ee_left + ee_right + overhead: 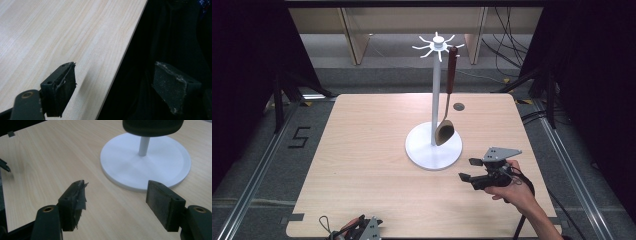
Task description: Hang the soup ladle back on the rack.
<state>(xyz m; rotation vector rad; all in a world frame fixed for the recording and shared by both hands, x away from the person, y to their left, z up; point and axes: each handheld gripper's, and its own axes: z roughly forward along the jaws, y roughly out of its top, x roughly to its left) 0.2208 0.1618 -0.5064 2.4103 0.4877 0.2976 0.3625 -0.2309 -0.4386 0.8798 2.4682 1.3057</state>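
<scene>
**Right gripper hovers empty beside the stand while the spoon hangs on its hook**

The right gripper (468,169) sits low over the surface (362,165), held in the person's right hand (512,190), whose forearm comes in from the bottom right corner. It points left and a little toward the stand, roughly level, with the grey plate on top. Its two black jaws stand wide apart with nothing between them; in the right gripper view the bare wood shows in the gap, and the round white base (160,167) lies just beyond the tips.

The left gripper (362,227) rests at the near edge of the surface, well apart from the right one. Its jaws are also spread and empty; in its own view one jaw hangs over the wood and the other past the edge, against the dark.

There are two grippers, one stand and one spoon. The white stand (435,95) rises upright from its base near the middle of the surface, with short hooks radiating from its top. The single wooden spoon (446,127) hangs from one hook on the right side, handle up, its bowl down just above the base and close beside the pole. A small dark round spot (458,106) marks the surface behind the stand.
</scene>
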